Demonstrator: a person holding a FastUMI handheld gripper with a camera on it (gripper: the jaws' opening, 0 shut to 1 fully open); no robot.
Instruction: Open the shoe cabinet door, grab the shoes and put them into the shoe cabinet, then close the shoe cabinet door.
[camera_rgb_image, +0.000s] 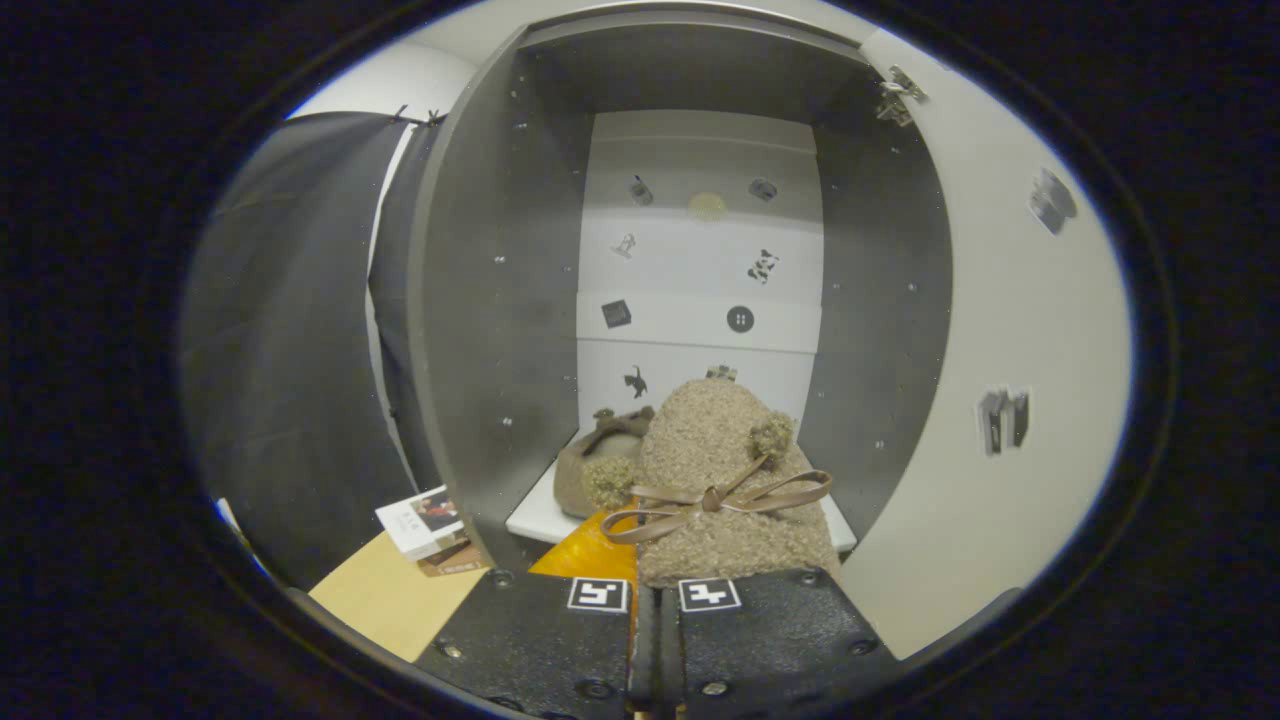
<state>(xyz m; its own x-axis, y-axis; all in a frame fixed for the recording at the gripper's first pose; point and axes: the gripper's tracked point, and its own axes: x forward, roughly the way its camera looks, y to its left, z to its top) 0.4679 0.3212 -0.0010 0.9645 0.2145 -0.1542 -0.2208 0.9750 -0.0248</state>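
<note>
A: What is the hand-held gripper (655, 600) doing?

B: Its fingers are squeezed close on the heel of a fuzzy shoe (725, 480) with a ribbon bow — it looks held, though the pinch itself is hidden.

A: Where is that shoe?

B: Its toe pokes into the shoe cabinet (500, 300). The other shoe (600, 470) already sits inside, just to its left.

A: And the door (1000, 350)?

B: Open wide, to the cabinet's right. So opening is done — setting this shoe down and closing are left.
</note>
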